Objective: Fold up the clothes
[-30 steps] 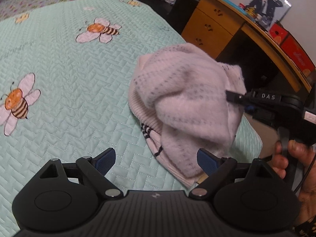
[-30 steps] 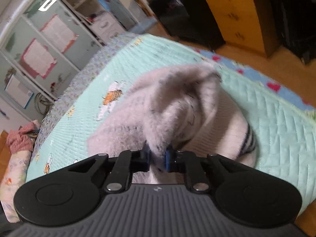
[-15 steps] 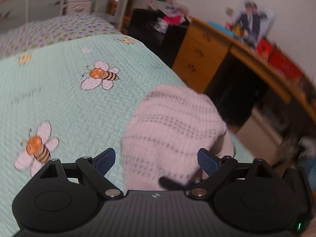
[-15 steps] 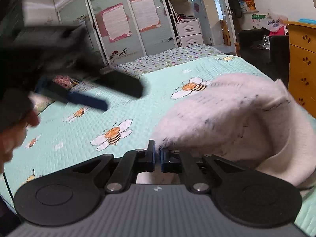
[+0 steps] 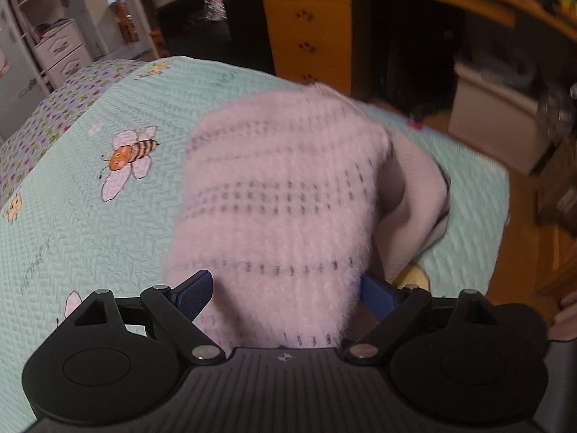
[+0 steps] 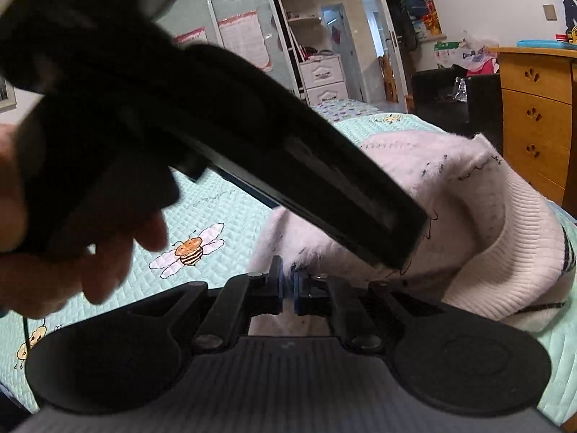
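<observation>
Left gripper (image 5: 285,294) had its jaws wide apart, with the fuzzy pale-pink sweater (image 5: 281,195) bunched between the blue pads (image 5: 193,294) and filling the gap; no clamp visible. Right gripper (image 6: 286,287) was pinched tight on a fluffy sweater edge just ahead of its tips. The sweater mound sat straight ahead of both tools on the mint bee-print quilt (image 5: 72,216), ribbed striped hem (image 6: 541,245) to the right of the right tool. A hand (image 6: 90,252) held the left tool across the right view, upper left. Wooden dresser (image 6: 537,119) far right.
</observation>
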A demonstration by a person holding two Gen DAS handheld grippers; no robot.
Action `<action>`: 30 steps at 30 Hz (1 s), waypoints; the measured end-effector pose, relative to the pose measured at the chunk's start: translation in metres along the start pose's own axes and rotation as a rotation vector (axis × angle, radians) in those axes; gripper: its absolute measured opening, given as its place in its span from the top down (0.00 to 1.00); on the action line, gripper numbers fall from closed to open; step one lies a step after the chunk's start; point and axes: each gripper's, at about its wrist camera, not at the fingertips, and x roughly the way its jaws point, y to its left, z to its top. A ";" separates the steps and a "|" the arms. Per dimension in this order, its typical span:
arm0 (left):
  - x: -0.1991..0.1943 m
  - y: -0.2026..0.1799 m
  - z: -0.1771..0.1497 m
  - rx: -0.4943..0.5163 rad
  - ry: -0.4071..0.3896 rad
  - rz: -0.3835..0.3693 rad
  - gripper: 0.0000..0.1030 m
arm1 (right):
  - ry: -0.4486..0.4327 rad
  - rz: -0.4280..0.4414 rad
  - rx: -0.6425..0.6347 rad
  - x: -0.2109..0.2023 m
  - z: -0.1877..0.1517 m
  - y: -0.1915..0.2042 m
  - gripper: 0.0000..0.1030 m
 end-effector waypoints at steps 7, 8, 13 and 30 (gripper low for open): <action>0.009 0.003 -0.003 -0.026 -0.011 0.060 0.71 | -0.011 -0.035 0.079 -0.011 -0.008 -0.020 0.89; 0.007 0.009 -0.004 -0.058 -0.020 0.053 0.76 | -0.013 -0.042 0.096 -0.015 -0.010 -0.025 0.80; -0.007 0.031 -0.012 -0.205 -0.079 0.019 0.82 | -0.024 -0.077 0.176 -0.032 -0.018 -0.046 0.67; -0.113 0.170 -0.112 -0.685 -0.234 0.246 0.96 | 0.009 -0.221 0.346 -0.033 -0.023 -0.095 0.35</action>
